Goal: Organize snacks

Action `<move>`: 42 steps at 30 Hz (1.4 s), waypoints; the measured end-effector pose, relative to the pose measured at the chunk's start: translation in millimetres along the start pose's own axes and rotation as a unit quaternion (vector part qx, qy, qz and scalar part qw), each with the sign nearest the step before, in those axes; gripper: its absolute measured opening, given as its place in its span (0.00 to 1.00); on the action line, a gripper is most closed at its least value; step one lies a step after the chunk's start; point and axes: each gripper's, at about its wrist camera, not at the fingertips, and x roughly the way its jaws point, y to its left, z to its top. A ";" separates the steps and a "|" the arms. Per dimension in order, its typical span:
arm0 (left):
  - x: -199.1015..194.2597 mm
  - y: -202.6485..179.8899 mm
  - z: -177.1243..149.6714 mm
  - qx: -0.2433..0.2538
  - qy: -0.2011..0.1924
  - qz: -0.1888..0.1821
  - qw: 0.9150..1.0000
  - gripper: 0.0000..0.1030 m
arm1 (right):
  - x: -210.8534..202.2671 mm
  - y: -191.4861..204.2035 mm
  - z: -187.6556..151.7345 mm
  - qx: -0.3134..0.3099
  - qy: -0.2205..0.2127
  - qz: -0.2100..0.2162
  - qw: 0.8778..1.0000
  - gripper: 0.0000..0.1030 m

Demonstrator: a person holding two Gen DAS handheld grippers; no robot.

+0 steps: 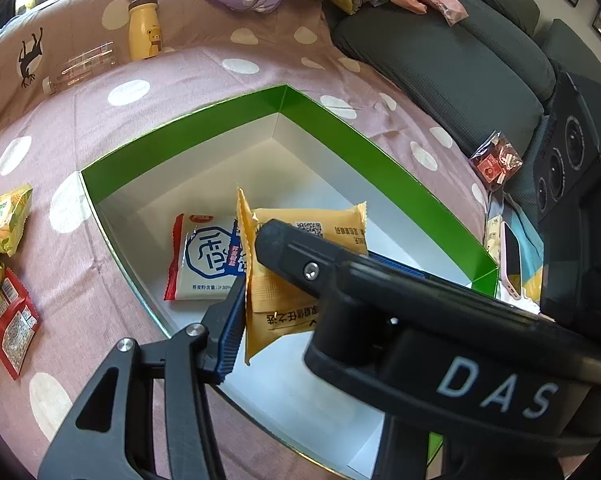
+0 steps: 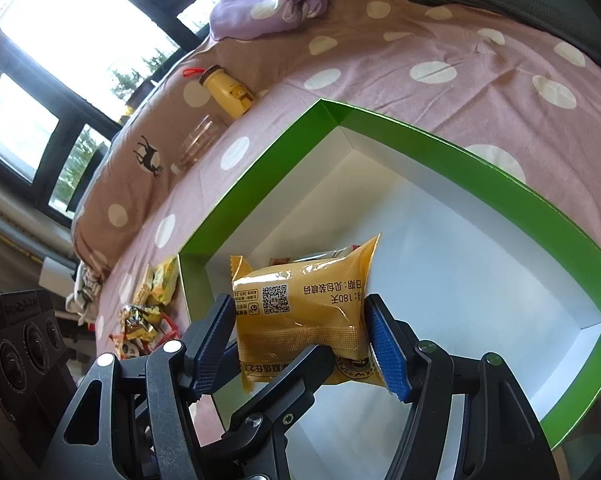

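A green-walled box (image 2: 480,164) sits on a pink polka-dot bedspread (image 2: 380,64) beneath windows (image 2: 80,28).

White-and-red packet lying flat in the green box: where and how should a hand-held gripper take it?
Grip the white-and-red packet across its left crimped red edge, coming from above, fingers spanning the thin edge. It lies flat on the floor of the green box, so the faces offer little purchase, and its right side sits behind the yellow packet held by both hand-held grippers.
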 end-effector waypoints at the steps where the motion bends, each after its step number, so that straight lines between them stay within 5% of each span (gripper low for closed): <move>1: 0.3 0.0 -0.1 0.000 0.001 0.000 1.000 0.45 | 0.1 -0.2 0.4 0.000 0.000 0.000 1.000 0.67; 36: -2.9 0.0 1.3 -0.007 0.009 0.007 1.000 0.47 | -7.6 -0.4 1.5 0.002 -0.020 -0.035 0.999 0.67; 39: -25.5 5.6 -1.2 -0.010 -0.017 0.018 1.000 0.53 | -14.2 8.2 0.9 -0.008 -0.037 -0.033 0.999 0.67; 42: -57.6 20.6 -7.2 -0.024 -0.051 0.030 0.998 0.71 | -23.0 20.3 -0.2 -0.025 -0.062 -0.037 0.997 0.67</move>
